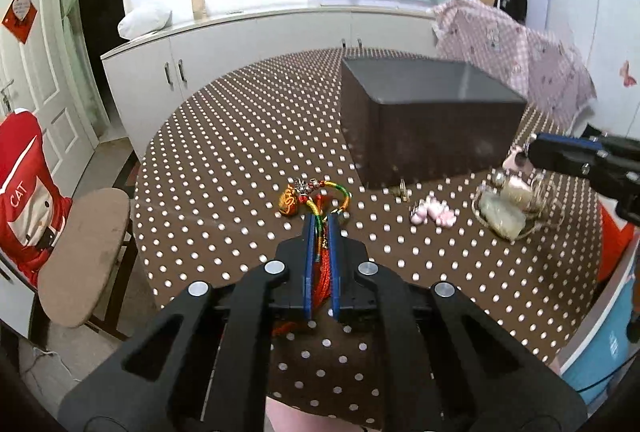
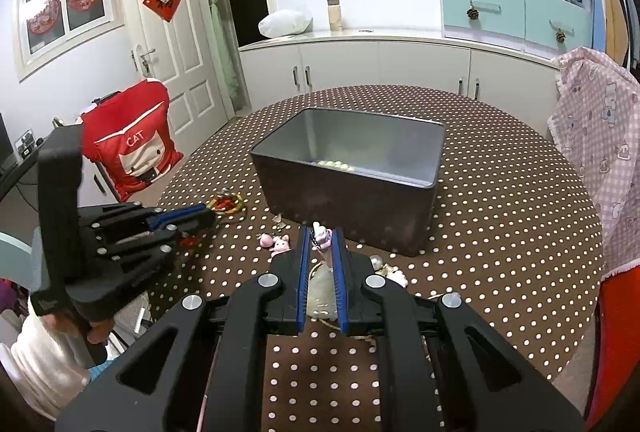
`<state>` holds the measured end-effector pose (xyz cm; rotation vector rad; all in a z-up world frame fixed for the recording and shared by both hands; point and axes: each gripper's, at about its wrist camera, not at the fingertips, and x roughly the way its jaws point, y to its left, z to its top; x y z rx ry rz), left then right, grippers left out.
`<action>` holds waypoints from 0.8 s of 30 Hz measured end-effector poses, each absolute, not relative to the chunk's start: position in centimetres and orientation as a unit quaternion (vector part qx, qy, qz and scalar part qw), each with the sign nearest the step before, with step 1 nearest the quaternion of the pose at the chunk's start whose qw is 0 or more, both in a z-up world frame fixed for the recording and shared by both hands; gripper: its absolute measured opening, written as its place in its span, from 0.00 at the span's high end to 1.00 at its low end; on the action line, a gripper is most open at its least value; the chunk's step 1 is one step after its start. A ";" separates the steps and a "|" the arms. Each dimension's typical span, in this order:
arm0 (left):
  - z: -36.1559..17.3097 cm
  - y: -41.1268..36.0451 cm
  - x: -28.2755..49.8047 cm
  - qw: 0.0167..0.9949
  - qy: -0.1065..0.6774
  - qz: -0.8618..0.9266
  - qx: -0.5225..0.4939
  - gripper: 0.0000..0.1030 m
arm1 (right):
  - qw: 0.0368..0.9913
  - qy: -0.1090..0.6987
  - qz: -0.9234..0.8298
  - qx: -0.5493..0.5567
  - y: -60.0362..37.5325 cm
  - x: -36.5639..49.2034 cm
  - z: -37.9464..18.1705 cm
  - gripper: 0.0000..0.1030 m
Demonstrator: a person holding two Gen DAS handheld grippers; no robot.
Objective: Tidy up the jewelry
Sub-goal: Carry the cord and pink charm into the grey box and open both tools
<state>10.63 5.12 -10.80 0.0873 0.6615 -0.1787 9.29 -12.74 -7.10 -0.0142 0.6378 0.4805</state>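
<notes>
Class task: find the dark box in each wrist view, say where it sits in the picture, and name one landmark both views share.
Left wrist: the box sits right of centre, above the left gripper.
Right wrist: the box sits at centre, above the right gripper.
Shared landmark: the red CAT cushion, at left in both.

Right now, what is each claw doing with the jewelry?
Left gripper shut on braided cord bracelet. Right gripper shut on pink charm. Dark box ahead, open, beads inside. Path clear.
</notes>
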 end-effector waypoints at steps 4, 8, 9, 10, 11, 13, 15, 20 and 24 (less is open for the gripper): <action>-9.4 5.2 10.1 0.948 0.304 -0.085 0.037 0.94 | 0.923 0.305 0.234 -0.006 -12.8 9.3 -6.7 0.91; -7.7 5.4 10.0 0.955 0.282 -0.087 0.029 0.94 | 0.927 0.295 0.233 -0.008 -13.0 9.6 -5.9 0.91; -7.4 5.3 10.1 0.956 0.278 -0.089 0.026 0.94 | 0.928 0.291 0.232 -0.009 -13.1 9.7 -5.6 0.91; -7.1 5.2 10.2 0.957 0.275 -0.089 0.025 0.94 | 0.929 0.289 0.231 -0.009 -13.1 9.8 -5.5 0.91; -6.7 5.0 10.4 0.958 0.270 -0.091 0.024 0.94 | 0.930 0.286 0.230 -0.009 -13.2 10.0 -5.2 0.91; -5.9 4.6 10.7 0.959 0.263 -0.100 0.021 0.94 | 0.932 0.280 0.230 -0.009 -13.3 10.3 -4.6 0.91; -5.4 4.2 11.1 0.960 0.258 -0.107 0.019 0.94 | 0.934 0.275 0.228 -0.010 -13.5 10.6 -4.3 0.91; -4.0 2.8 12.2 0.960 0.246 -0.131 0.014 0.94 | 0.938 0.265 0.224 -0.009 -13.9 11.8 -3.3 0.91; -3.4 1.3 13.3 0.959 0.242 -0.146 0.017 0.94 | 0.939 0.264 0.222 -0.009 -14.2 12.7 -2.8 0.91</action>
